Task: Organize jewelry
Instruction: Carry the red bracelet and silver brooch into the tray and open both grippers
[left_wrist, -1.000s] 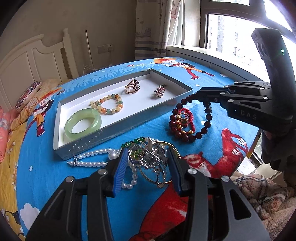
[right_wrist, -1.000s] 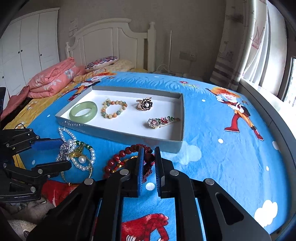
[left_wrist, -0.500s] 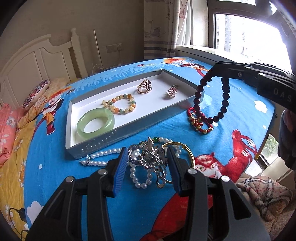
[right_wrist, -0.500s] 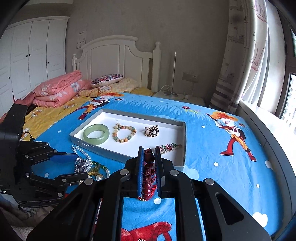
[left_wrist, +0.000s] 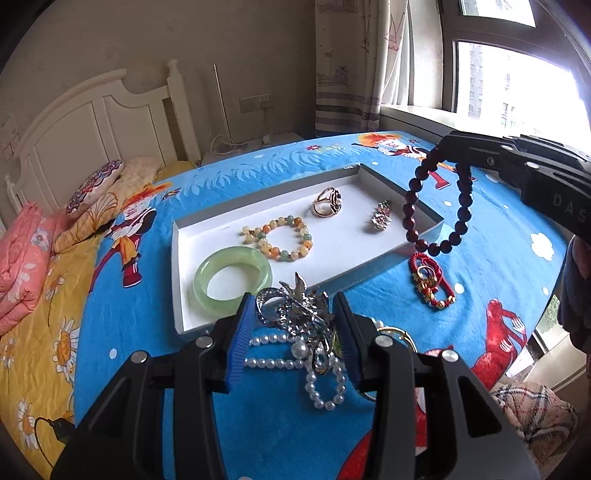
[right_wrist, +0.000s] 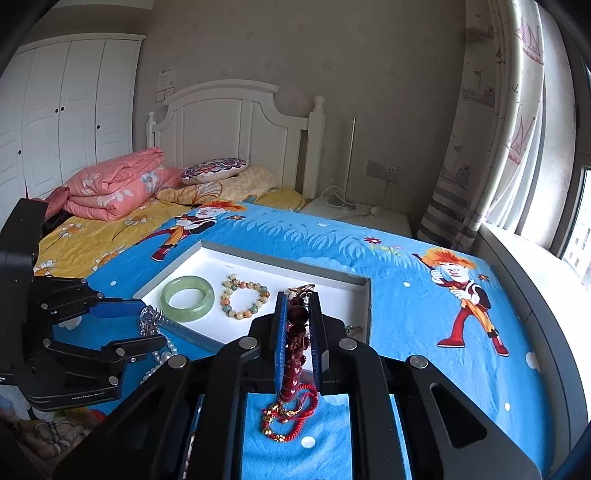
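Here the left hand-held gripper (left_wrist: 295, 325) grasps a silver brooch (left_wrist: 295, 306), the right hand-held gripper (right_wrist: 297, 332) a dark bead bracelet (left_wrist: 439, 206); tray (left_wrist: 177, 258), pearls (left_wrist: 321, 384) on the bed (left_wrist: 498, 236)

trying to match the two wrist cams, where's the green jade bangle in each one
Left wrist view: the green jade bangle lies left of centre, in the near left end of the white tray, just beyond the left gripper.
Right wrist view: the bangle sits left of centre, again in the tray's left end, past the left gripper's blue pad.
Shared landmark: the multicoloured bead bracelet, right of the bangle in both.
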